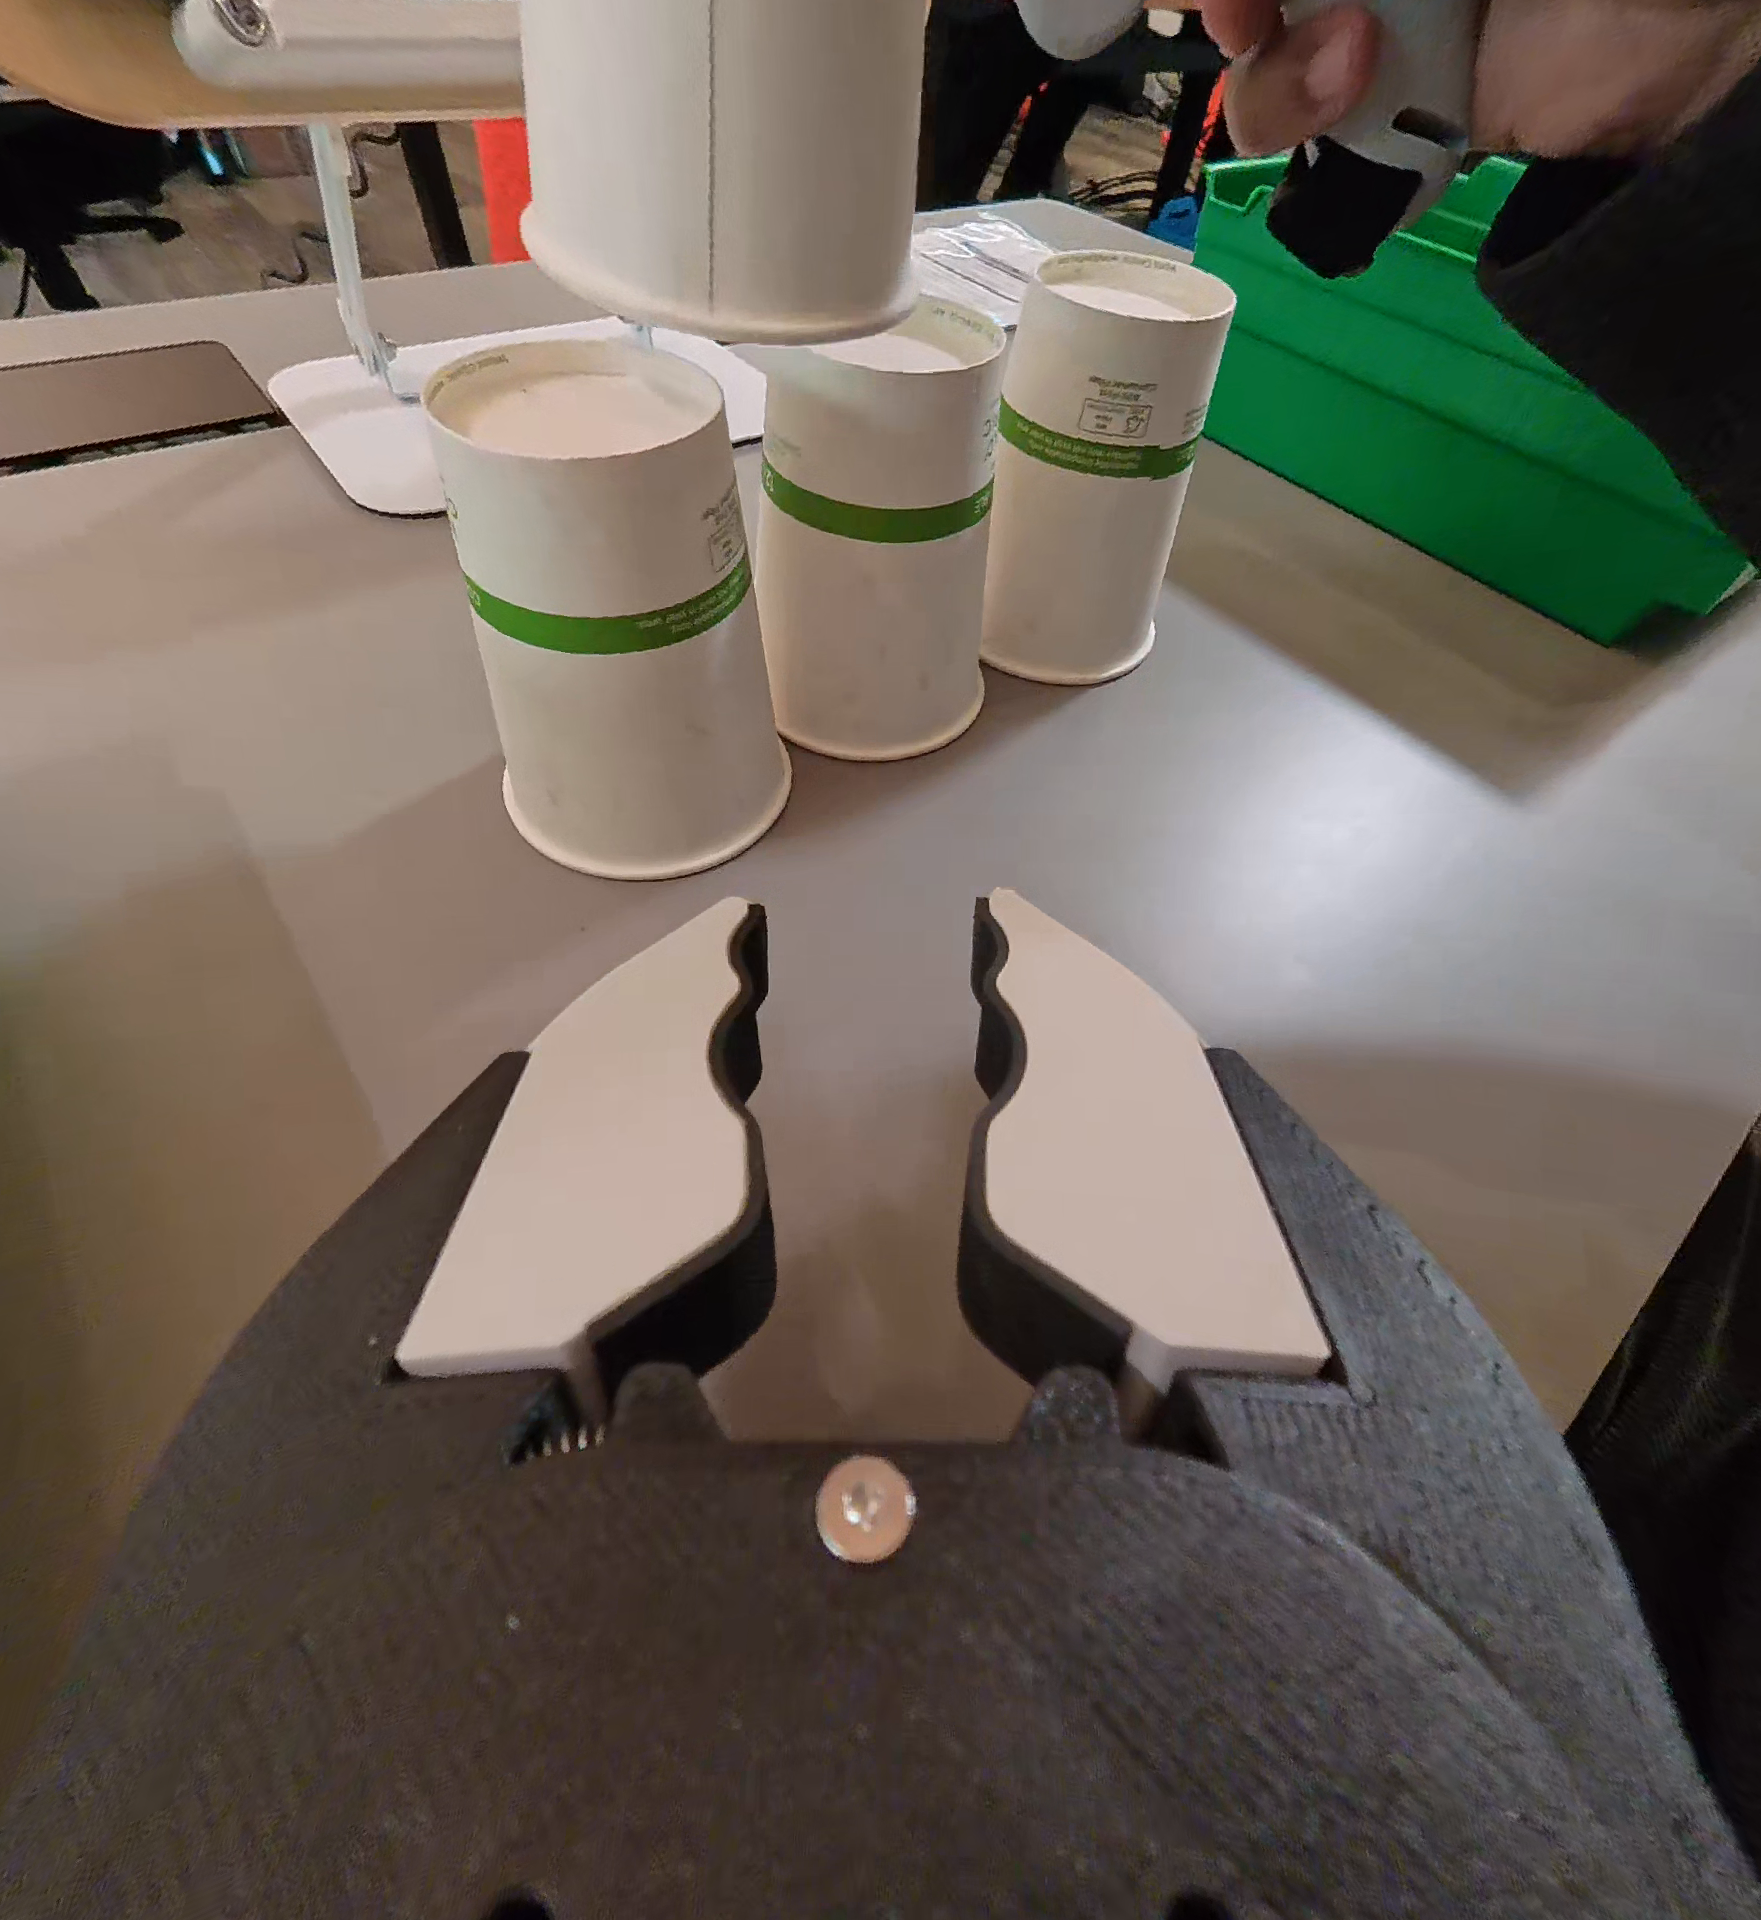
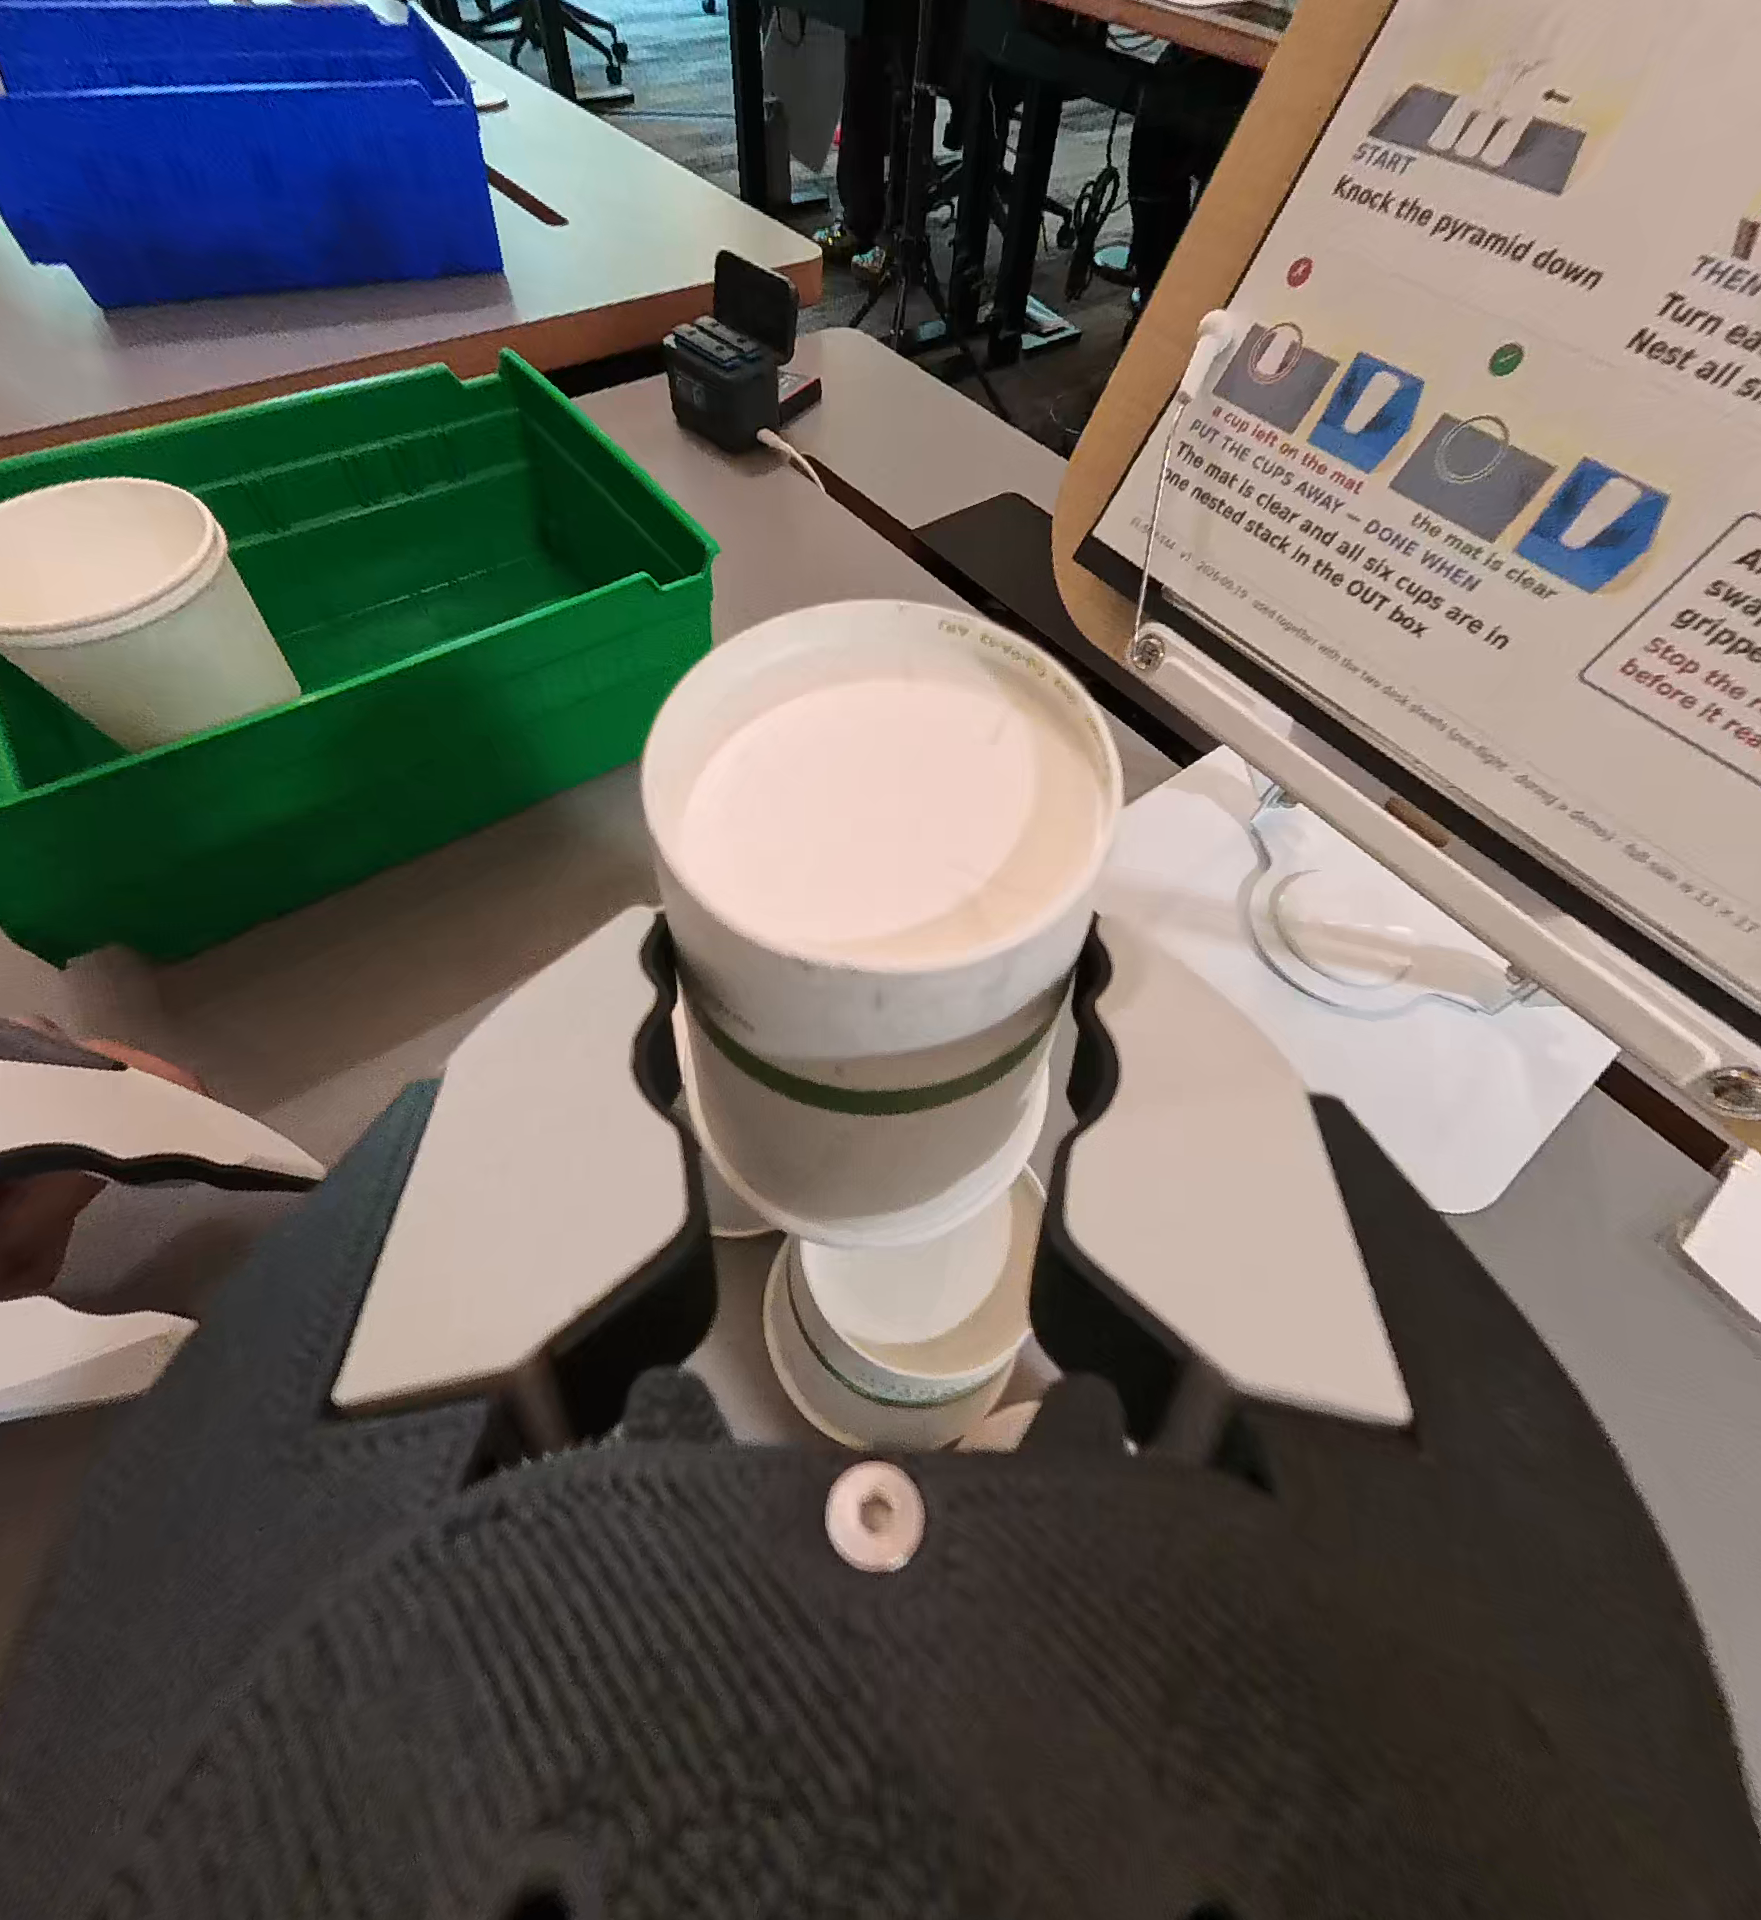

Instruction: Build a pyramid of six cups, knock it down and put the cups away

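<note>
Three white paper cups with green bands stand upside down in a row on the grey table: the nearest [image 1: 627, 623], the middle [image 1: 871, 561] and the far one [image 1: 1094, 468]. My left gripper [image 1: 871, 914] is open and empty, low over the table just in front of the nearest cup. My right gripper [image 2: 874, 940] is shut on a fourth upside-down cup [image 2: 876, 821] and holds it in the air. In the left wrist view this cup [image 1: 720, 166] hangs above the nearest and middle cups. One standing cup [image 2: 897, 1340] shows below the held one.
A green bin [image 2: 336, 790] at the left holds a nested stack of upright cups [image 2: 107, 613]. A blue bin [image 2: 232, 156] sits behind it. An instruction board [image 2: 1582, 416] on a stand leans at the right. A black charger box [image 2: 741, 364] sits at the table's back.
</note>
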{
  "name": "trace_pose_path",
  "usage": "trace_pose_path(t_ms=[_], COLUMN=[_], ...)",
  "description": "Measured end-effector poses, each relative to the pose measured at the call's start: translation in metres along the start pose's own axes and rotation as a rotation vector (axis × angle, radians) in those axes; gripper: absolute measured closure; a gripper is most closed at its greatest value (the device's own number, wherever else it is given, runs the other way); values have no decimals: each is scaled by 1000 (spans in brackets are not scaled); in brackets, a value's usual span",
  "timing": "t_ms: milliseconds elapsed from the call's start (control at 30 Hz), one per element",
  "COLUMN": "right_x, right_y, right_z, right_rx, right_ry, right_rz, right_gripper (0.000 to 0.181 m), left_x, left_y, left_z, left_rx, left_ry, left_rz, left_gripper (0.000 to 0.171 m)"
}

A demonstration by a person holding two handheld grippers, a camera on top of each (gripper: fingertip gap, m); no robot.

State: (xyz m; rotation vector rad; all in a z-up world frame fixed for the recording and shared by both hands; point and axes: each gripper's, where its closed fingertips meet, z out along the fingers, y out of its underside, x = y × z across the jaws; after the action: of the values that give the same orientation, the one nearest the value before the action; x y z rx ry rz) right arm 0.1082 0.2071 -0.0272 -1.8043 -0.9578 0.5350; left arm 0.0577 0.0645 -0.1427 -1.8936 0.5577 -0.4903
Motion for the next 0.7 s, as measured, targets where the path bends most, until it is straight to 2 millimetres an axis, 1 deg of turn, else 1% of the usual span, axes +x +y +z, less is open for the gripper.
trace_pose_path(t_ms=[167,367,700], right_x=[0,-5,-2], right_y=[5,10,10], right_z=[2,4,3], right_rx=[-21,-14,4], right_ry=[3,-11,-9], right_rz=[18,4,-9], right_gripper=[106,106,106], left_x=[0,3,3], left_y=[1,6,10], left_z=[2,4,6], left_rx=[-4,-28,-39], left_ry=[19,20,21], left_rz=[-29,-3,-17], left_gripper=[133,133,133])
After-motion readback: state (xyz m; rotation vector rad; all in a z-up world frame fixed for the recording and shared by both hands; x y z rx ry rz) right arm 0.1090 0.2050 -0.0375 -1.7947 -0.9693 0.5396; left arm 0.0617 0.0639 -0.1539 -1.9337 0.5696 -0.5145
